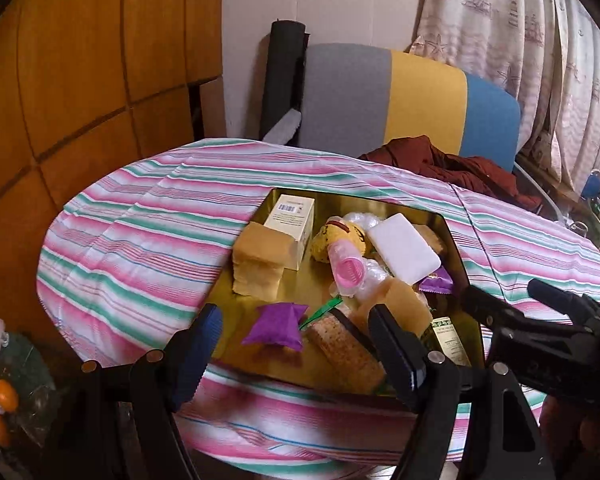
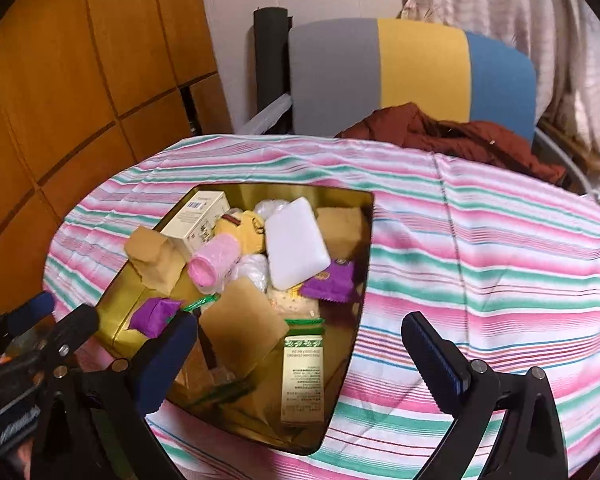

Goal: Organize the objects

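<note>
Gold tray (image 2: 364, 240) sits on the table under a pink-green striped cloth (image 2: 500, 248), crowded: white block (image 2: 296, 240), pink roll (image 2: 214, 266), purple packet (image 2: 156, 316), tan blocks, cream boxes, all touching or overlapping. Left gripper (image 1: 296, 344) jaws apart, nothing between, over tray's near edge by the purple packet. Right gripper (image 2: 300, 356) wide apart, empty, over tray's near corner. Behind the table: grey-yellow-blue chair (image 2: 412, 68) with a red-brown garment (image 2: 452, 136), wooden panels left, curtain right.

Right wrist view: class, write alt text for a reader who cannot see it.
A gold tin on a striped tablecloth holds a white block, pink roll, purple packets and boxes. The open, empty right gripper hovers above it.
</note>
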Available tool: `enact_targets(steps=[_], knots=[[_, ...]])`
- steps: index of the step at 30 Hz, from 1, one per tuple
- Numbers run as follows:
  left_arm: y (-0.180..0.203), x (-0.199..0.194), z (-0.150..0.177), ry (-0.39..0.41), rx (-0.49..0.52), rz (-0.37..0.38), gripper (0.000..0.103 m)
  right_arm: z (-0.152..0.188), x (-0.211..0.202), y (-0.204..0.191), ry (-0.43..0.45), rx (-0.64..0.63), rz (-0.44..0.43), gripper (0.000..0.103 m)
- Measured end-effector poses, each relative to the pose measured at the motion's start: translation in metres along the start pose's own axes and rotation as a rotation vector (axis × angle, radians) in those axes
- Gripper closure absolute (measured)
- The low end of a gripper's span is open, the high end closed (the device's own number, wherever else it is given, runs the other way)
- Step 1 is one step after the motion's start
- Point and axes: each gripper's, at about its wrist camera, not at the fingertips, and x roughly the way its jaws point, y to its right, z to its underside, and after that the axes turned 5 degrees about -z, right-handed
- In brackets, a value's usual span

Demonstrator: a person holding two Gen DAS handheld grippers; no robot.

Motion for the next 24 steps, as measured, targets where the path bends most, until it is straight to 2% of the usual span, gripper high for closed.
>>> enact_targets(steps=[6,9,18,24], knots=[[-0.006,-0.004,-0.001,-0.004,-0.046,-0.083,0.026,-0.002,-0.004,-0.005,0.001,0.015,0.099,0.0],[-0.005,-0.005,0.0,-0.009,-0.045,-0.099,0.026,-0.001,-0.003,-0.006,-0.012,0.028,0.162,0.0],[0.002,0.0,0.005,-0.059,-0.052,-0.083,0.026,0.003,-0.006,-0.012,-0.01,0.011,0.169,0.0],[0.001,-0.003,0.004,-0.039,-0.059,-0.104,0.026,0.006,-0.004,-0.013,-0.013,0.012,0.174,0.0]])
